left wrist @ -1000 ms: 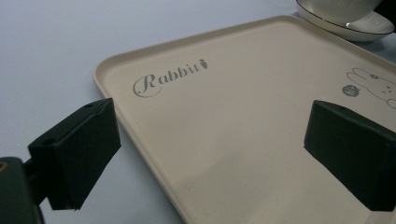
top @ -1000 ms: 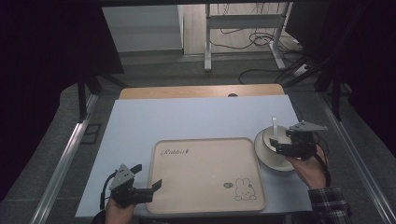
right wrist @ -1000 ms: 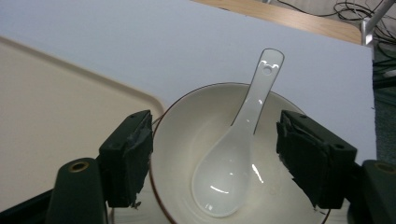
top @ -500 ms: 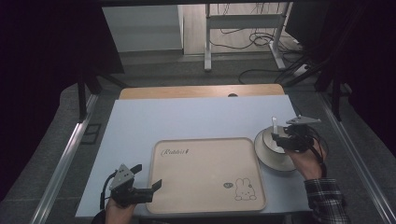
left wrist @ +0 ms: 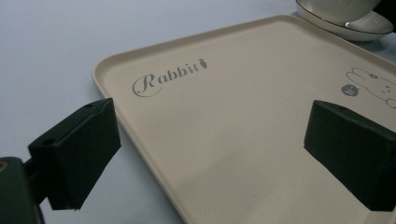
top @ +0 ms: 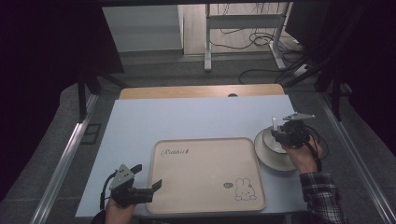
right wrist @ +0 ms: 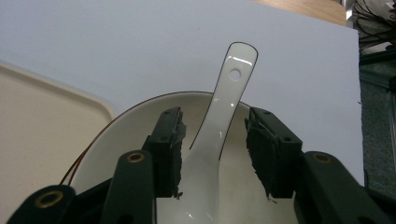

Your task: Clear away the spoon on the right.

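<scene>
Right gripper [right wrist: 212,154] straddles the spoon [right wrist: 219,116] in the bowl [right wrist: 140,112]; handle runs straight ahead between the jaws, which have just been closing, left pad near touching, right pad not yet. Left gripper [left wrist: 210,154] released, over the tray [left wrist: 224,107].

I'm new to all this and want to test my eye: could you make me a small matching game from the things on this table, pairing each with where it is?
Things:
1. spoon
2. tray
3. bowl
4. left gripper

Places:
a. at the tray's left edge
b. right of the tray, on a saucer
c. middle of the table, printed with a rabbit
d. between the right gripper's jaws, leaning in the bowl

Pairs: 1-d, 2-c, 3-b, 4-a
</scene>
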The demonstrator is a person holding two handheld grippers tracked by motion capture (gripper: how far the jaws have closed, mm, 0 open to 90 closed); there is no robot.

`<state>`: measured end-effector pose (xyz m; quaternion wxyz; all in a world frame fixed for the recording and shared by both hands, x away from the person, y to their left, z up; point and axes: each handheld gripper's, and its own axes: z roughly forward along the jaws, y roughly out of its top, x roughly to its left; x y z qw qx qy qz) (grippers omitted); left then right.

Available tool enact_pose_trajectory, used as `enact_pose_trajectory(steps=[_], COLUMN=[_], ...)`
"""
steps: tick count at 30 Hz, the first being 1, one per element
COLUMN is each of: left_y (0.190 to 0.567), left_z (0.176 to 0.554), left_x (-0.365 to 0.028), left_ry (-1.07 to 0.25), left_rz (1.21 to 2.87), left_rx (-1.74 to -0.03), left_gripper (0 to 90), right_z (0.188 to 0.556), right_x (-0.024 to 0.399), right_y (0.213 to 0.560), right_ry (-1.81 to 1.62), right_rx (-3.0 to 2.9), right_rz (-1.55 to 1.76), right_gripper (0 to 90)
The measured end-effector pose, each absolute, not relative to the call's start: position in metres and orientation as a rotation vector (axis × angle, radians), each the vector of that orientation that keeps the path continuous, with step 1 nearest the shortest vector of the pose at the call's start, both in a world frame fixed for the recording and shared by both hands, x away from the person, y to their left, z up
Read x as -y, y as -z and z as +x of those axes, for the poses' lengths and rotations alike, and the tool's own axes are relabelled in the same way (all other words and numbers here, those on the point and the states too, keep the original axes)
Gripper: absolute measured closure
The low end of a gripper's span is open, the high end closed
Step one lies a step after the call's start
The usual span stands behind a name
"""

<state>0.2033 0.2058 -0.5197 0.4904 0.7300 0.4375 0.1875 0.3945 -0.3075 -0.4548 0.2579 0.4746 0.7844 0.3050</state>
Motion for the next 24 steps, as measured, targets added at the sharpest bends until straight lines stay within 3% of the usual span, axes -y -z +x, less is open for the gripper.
enact_pose_trajectory(steps=[24], left_y=[0.52], left_z=[0.203], left_x=[-0.205], left_ry=[-0.457], left_rz=[1.777], left_rx=[-1.062], left_gripper=[3.5], right_z=[0.404], right_x=[0.298], right_y=[0.466], right_ry=[-0.794], right_rx=[-2.162], right_rz=[1.326], right_gripper=[71.1])
